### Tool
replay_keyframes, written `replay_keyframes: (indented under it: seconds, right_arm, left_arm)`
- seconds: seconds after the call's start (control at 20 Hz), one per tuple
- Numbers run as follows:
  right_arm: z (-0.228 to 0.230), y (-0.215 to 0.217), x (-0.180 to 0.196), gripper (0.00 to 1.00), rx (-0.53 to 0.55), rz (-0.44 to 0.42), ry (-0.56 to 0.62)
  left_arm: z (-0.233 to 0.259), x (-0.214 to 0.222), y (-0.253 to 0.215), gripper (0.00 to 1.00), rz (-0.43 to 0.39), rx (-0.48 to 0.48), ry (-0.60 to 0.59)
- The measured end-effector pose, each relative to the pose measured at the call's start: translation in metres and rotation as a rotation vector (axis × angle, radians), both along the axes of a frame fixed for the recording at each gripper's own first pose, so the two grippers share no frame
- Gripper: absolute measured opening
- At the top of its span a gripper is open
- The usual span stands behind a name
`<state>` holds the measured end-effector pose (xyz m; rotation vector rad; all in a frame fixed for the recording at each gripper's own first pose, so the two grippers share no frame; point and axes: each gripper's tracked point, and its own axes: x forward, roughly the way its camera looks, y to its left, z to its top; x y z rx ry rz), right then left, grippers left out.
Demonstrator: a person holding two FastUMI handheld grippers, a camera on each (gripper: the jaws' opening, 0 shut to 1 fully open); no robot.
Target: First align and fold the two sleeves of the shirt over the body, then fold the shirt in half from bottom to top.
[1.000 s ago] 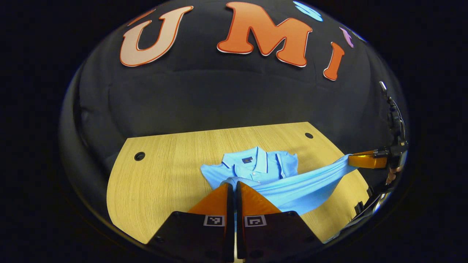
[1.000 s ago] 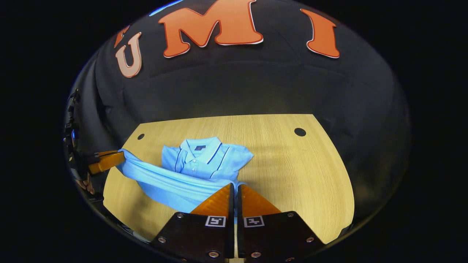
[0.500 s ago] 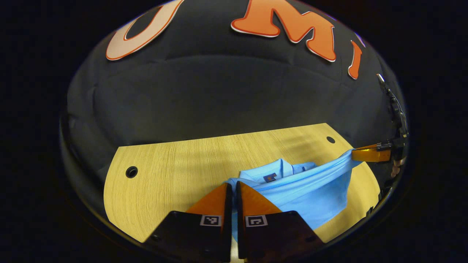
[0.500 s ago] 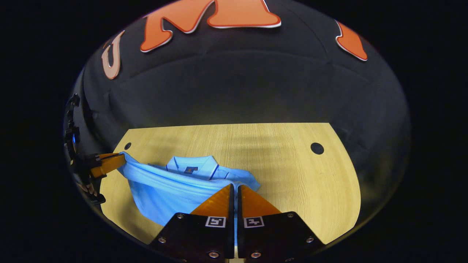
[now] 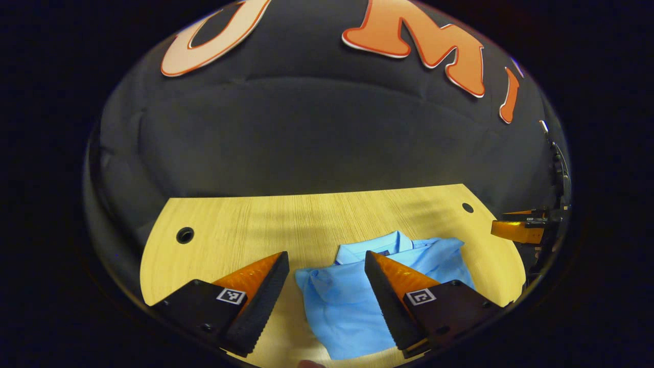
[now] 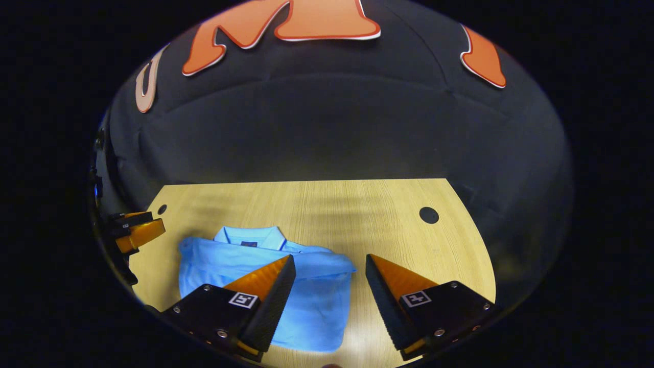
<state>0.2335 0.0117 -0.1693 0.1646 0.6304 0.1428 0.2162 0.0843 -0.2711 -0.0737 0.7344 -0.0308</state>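
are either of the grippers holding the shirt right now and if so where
Nothing is held. The left gripper and the right gripper are both open, with the folded shirt lying loose on the table.

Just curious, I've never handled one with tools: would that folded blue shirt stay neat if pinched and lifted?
Probably not. The shirt looks soft, with a rumpled top edge, so it would likely droop and unfold. It seems light. On the smooth wooden table it may slide or bunch if pushed.
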Motion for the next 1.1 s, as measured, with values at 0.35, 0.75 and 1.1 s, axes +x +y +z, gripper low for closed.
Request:
replay_keyframes:
  seconds: [0.35, 0.75, 1.1]
  right_arm:
    - [0.053, -0.006, -0.088, 0.96, -0.021, 0.086, -0.153]
    - [0.114, -0.022, -0.188, 0.96, -0.001, 0.109, -0.379]
    - [0.156, -0.021, -0.249, 0.96, 0.031, 0.141, -0.476]
  left_arm:
    - [0.077, -0.088, -0.034, 0.98, 0.022, 0.03, -0.106]
    - [0.153, -0.197, -0.058, 0.98, 0.102, 0.094, -0.297]
    - [0.235, -0.247, -0.076, 0.97, 0.176, 0.075, -0.528]
